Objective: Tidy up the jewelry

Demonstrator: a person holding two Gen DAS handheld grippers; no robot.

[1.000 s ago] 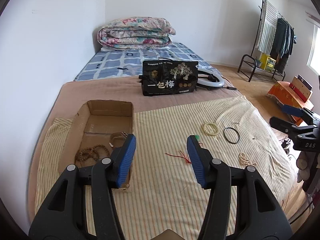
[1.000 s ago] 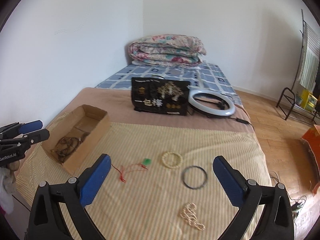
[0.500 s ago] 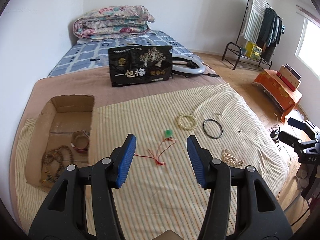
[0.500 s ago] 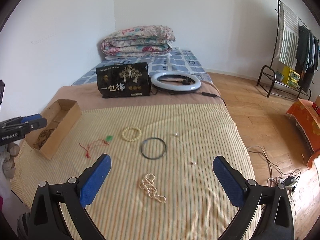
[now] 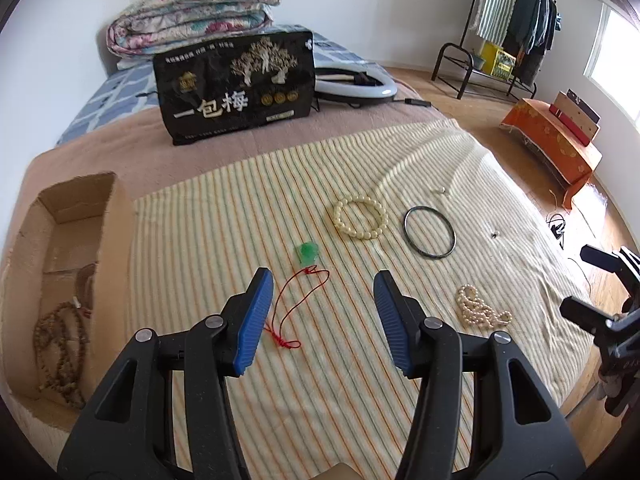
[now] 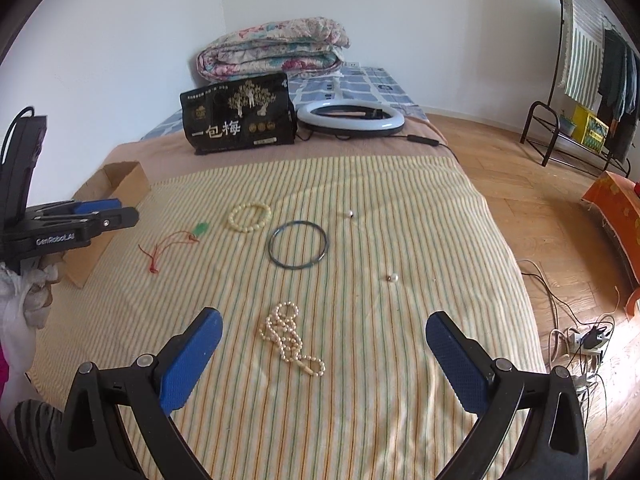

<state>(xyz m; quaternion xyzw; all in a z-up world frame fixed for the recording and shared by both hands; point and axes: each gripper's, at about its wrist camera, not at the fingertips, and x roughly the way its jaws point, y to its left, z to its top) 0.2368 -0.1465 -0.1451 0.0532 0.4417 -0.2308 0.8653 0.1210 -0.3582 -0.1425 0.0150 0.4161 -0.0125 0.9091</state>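
Left wrist view | left gripper (image 5: pixel 323 312) half open, empty | right gripper (image 6: pixel 324 348) wide, empty | risk: thin red cord (image 5: pixel 296 304) may slip between pads

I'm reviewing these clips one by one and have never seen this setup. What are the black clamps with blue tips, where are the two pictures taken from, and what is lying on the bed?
There is no robot here: a person holds a hand-operated two-finger clamp in each hand, each with a fisheye camera looking along its fingers. One picture looks past the left gripper, the other past the right gripper. Both stand open and hold nothing.

On the yellow striped cloth over the bed lie a cream bead bracelet, a thin dark bangle, a green pendant on a red cord, a bunched pearl necklace and two small loose beads. The open cardboard box at the left already holds brown bead strings. Behind stand a black printed bag, a white ring light and a folded floral quilt.
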